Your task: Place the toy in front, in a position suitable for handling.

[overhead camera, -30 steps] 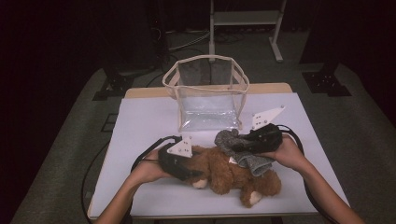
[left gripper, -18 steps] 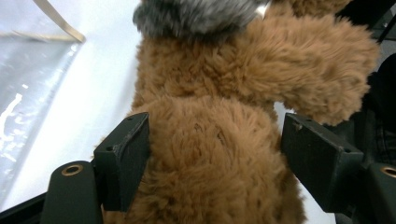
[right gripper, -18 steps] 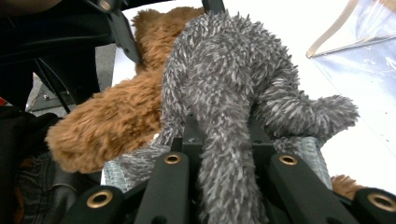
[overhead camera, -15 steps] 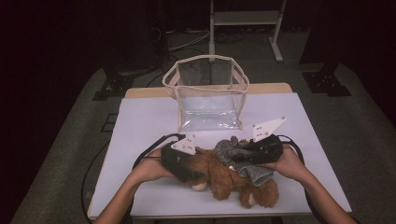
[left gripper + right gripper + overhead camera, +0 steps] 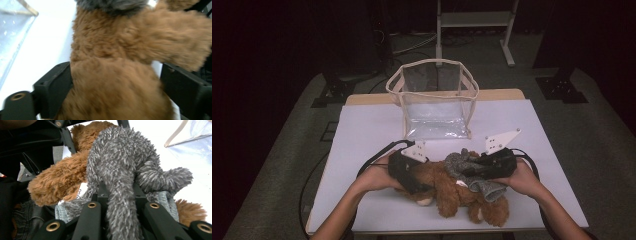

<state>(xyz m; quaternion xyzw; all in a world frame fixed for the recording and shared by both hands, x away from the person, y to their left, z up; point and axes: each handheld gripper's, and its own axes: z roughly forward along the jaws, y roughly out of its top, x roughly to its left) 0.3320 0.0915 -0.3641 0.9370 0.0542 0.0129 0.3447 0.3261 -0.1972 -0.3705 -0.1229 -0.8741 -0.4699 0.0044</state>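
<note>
Plush bear (image 5: 452, 192) is laid on the white surface (image 5: 362, 150), near the clear bag (image 5: 434, 102); the left tool (image 5: 424, 185) has just been opening, its jaws released around the brown body; the right tool (image 5: 469, 172) is clenched on the grey garment (image 5: 120, 170).

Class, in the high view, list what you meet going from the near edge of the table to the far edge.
Brown plush toy → grey fuzzy garment → clear plastic bag with beige trim → bare wooden strip of the table.
</note>
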